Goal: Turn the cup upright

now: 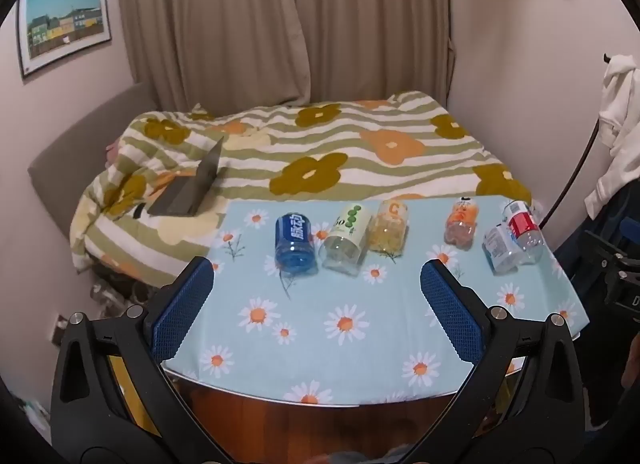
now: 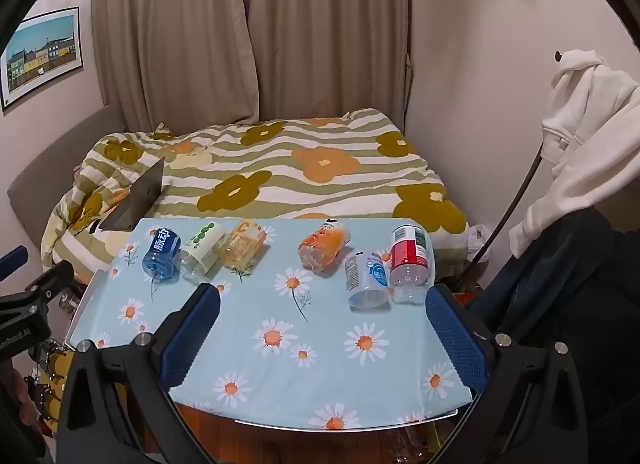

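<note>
Cups lie on their sides in a row at the far part of the table (image 1: pixel 400 344), six of them, cut from drink bottles: a blue cup (image 1: pixel 294 244), a green cup (image 1: pixel 346 240) touching a yellow cup (image 1: pixel 389 232), then, apart from these, an orange cup (image 1: pixel 461 226), and at the right end a white cup (image 1: pixel 500 248) pressed against a red cup (image 1: pixel 524 234). None stands upright yet, so I judge the task is at its very start, in the approach step. The left gripper (image 1: pixel 316 284) is wide open and holds nothing; it hangs over the near part of the table, with the blue and green cups ahead of it. The right gripper (image 2: pixel 322 314) is also wide open and empty, and the white and red cups lie just beyond its right finger. The next move probably calls for choosing one cup, bringing the open fingers around its body, closing gently because the thin plastic may bend, then turning it to stand. The touching pairs may disturb each other.
</note>
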Action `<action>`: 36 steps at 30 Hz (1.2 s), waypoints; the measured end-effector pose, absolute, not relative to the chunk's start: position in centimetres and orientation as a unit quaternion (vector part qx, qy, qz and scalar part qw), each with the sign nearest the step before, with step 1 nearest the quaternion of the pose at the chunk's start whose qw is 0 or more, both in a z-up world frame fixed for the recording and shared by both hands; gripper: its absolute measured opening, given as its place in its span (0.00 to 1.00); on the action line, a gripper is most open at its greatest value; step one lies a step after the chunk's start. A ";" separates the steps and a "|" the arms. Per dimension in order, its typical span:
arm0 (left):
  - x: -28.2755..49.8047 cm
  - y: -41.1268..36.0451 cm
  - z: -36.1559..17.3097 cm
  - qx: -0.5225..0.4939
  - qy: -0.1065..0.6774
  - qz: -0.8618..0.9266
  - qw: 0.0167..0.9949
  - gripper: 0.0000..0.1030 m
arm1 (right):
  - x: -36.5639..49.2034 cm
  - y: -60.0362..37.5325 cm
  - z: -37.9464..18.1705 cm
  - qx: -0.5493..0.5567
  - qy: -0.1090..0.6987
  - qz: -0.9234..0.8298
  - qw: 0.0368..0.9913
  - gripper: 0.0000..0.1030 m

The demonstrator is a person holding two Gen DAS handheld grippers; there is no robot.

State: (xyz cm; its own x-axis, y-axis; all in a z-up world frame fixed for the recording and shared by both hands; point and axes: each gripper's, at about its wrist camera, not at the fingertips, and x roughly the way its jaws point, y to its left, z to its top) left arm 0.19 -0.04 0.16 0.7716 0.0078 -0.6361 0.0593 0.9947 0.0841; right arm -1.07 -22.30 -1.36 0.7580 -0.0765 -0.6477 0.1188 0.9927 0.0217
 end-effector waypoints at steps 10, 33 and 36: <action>0.9 0.1 0.2 0.041 0.329 -0.019 0.943 1.00 | -1.0 -22.3 -1.4 0.027 0.346 -0.054 0.936 1.00; 0.3 0.1 0.7 0.045 0.324 -0.022 0.945 1.00 | -0.6 -22.8 -1.2 0.027 0.344 -0.055 0.937 1.00; 0.5 0.1 0.8 0.044 0.324 -0.021 0.945 1.00 | -0.7 -22.7 -1.3 0.026 0.344 -0.055 0.937 1.00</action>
State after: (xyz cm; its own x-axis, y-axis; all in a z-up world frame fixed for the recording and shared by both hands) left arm 0.51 0.09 0.76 0.7890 -0.0118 -0.6143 0.0690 0.9952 0.0695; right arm -0.65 -22.65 -1.34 0.7569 -0.0861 -0.6478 0.1216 0.9925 0.0102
